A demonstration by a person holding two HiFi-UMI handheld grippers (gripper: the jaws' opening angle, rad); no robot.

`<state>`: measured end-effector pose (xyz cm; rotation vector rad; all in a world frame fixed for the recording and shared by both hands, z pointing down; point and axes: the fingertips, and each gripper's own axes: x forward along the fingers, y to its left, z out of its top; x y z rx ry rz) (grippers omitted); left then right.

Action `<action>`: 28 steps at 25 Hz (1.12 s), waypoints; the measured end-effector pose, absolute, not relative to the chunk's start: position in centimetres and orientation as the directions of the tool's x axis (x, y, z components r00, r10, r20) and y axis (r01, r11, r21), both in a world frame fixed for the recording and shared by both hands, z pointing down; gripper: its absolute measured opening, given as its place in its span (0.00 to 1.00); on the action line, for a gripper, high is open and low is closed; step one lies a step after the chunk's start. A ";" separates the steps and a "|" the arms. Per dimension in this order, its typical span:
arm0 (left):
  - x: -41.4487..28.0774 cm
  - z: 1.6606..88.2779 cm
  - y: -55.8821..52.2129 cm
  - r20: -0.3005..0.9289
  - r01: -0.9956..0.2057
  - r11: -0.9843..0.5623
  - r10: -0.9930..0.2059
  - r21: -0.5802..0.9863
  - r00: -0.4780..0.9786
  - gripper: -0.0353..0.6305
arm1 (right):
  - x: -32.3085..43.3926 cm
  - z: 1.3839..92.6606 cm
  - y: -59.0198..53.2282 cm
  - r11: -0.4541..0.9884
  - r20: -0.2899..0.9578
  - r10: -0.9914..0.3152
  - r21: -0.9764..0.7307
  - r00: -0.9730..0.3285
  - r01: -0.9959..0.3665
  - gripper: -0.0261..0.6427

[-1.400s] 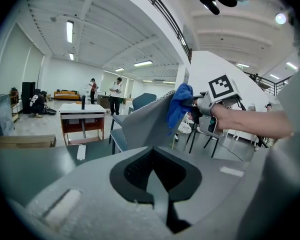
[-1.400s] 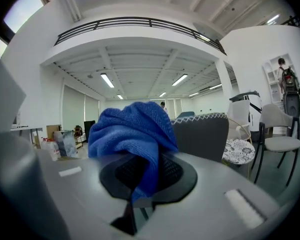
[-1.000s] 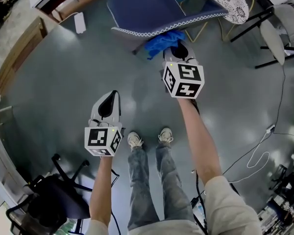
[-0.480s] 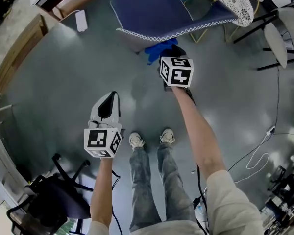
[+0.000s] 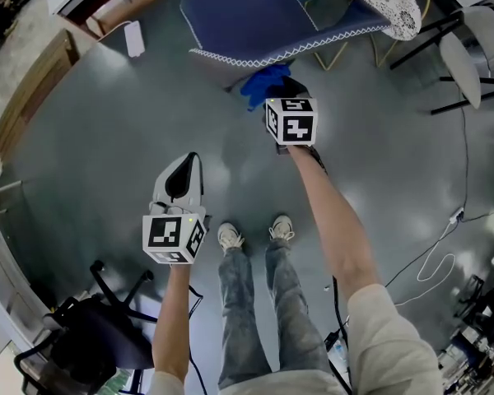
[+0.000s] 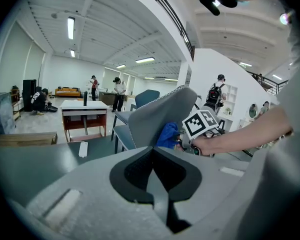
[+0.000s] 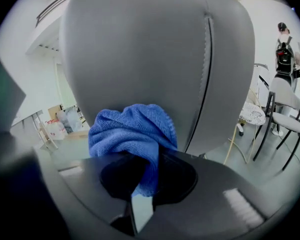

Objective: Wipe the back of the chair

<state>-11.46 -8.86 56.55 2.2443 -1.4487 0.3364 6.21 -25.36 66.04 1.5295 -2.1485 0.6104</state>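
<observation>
Right claw slid the cloth leftward along the chair back.

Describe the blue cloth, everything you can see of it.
The blue cloth is a fuzzy, knit-looking rag, likely microfibre, bunched into a rumpled wad rather than spread flat. One fold is pinched between the jaws of the right gripper, which are shut on it, and the rest bulges out ahead of them. The wad looks pressed against the lower part of the grey chair back, left of its vertical seam.
</observation>
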 end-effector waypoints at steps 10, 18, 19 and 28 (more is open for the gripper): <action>-9.5 54.6 -9.9 0.406 -0.902 -0.377 -0.806 0.211 0.431 0.06 | 9.8 56.3 -21.4 0.327 0.373 -0.874 -0.027 -0.313 -0.945 0.10; -7.0 55.2 -9.5 0.410 -0.892 -0.394 -0.793 0.220 0.451 0.06 | 12.2 47.4 -20.8 0.320 0.222 -0.925 0.020 -0.308 -0.947 0.10; -6.7 55.2 -9.5 0.410 -0.891 -0.397 -0.791 0.222 0.454 0.06 | 12.3 46.6 -21.0 0.320 0.210 -0.928 0.030 -0.307 -0.947 0.10; -5.3 54.9 -10.3 0.406 -0.884 -0.406 -0.786 0.230 0.466 0.06 | 12.8 44.4 -23.3 0.299 0.186 -0.940 0.057 -0.284 -0.952 0.10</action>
